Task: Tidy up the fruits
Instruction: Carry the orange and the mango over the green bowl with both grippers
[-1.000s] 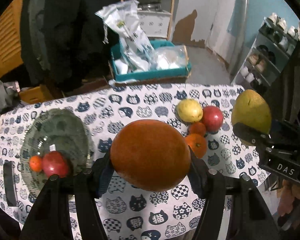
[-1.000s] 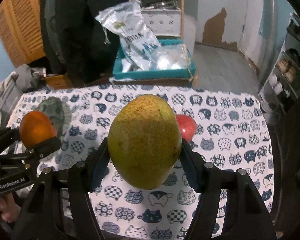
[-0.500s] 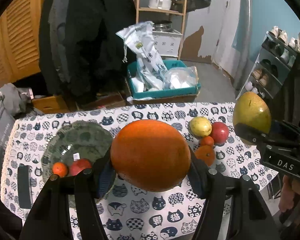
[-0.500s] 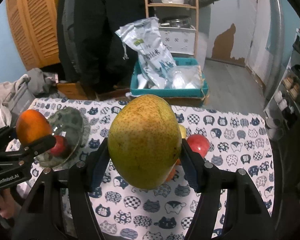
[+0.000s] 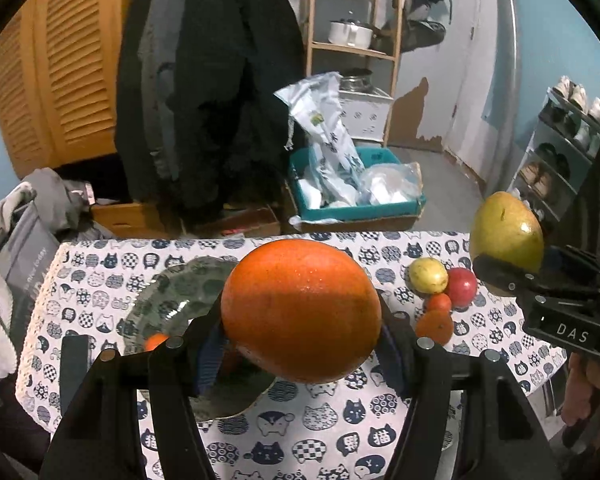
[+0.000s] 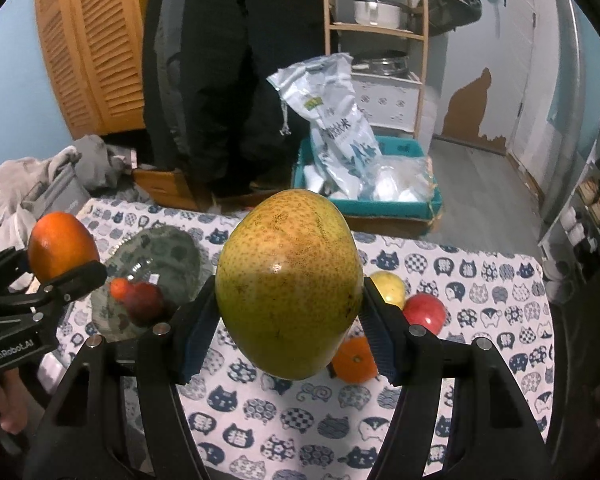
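Note:
My left gripper [image 5: 300,344] is shut on a large orange [image 5: 300,312] and holds it high above the table, over the near rim of a green glass plate [image 5: 168,296]. My right gripper [image 6: 288,320] is shut on a yellow-green mango [image 6: 288,284], also held high. The plate [image 6: 160,248] holds a small orange [image 6: 118,288] and a red apple [image 6: 144,304]. To the right on the cloth lie a yellow fruit [image 5: 428,276], a red apple [image 5: 462,286] and two small oranges [image 5: 434,326]. The orange and the left gripper also show in the right wrist view [image 6: 62,246].
The table wears a cat-print cloth [image 5: 324,440]. A black flat object [image 5: 74,372] lies by the plate's left. Behind the table stand a teal bin [image 5: 360,208] with bags, hanging dark coats [image 5: 204,80], a wooden shelf [image 5: 352,48] and a shoe rack [image 5: 560,152].
Both grippers have risen and pulled back with their fruit, so the table looks smaller and lower. The left gripper has shifted so the plate now sits behind the orange.

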The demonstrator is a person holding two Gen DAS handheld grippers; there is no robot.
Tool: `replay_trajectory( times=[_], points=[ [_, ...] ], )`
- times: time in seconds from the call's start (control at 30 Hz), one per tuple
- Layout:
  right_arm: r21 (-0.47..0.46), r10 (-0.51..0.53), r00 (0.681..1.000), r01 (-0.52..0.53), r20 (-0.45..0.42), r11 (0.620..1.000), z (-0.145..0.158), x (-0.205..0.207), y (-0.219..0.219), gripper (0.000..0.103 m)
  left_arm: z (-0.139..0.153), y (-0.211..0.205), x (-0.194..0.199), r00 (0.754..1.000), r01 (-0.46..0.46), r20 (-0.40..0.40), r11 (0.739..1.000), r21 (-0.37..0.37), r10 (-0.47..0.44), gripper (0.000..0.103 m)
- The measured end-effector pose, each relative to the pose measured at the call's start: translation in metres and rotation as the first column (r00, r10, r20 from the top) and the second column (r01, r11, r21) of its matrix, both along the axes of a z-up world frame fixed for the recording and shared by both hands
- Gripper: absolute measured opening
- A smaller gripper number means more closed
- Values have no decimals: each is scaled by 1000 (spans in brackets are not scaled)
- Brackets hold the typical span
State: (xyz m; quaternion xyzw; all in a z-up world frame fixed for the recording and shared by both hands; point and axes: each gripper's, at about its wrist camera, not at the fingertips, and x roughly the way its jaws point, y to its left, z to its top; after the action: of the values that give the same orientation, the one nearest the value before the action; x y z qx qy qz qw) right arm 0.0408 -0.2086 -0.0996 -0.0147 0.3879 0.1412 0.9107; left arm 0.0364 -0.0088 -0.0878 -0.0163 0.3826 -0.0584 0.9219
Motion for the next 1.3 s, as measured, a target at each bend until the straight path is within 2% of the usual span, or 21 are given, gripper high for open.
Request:
replay_trajectory(
  times=[0.2, 0.57, 1.07, 1.3],
  points=[
    [6, 36, 999, -36, 15, 999, 8, 4, 23, 67, 5, 23, -4, 998, -50, 27, 999, 0, 50, 67],
    [29, 101, 995, -101, 7, 994, 9, 15, 69, 67, -1, 75, -4, 988, -150, 29, 988, -28, 151, 67],
    [35, 183, 981, -181, -69, 983, -19, 43, 140, 67, -38, 135, 7, 964, -263, -51, 964, -42, 260, 67],
    [28, 212, 968, -210, -131, 977, -46, 53, 168, 67, -75, 151, 13, 949, -286, -154, 957, -50, 276, 67]
  ],
)
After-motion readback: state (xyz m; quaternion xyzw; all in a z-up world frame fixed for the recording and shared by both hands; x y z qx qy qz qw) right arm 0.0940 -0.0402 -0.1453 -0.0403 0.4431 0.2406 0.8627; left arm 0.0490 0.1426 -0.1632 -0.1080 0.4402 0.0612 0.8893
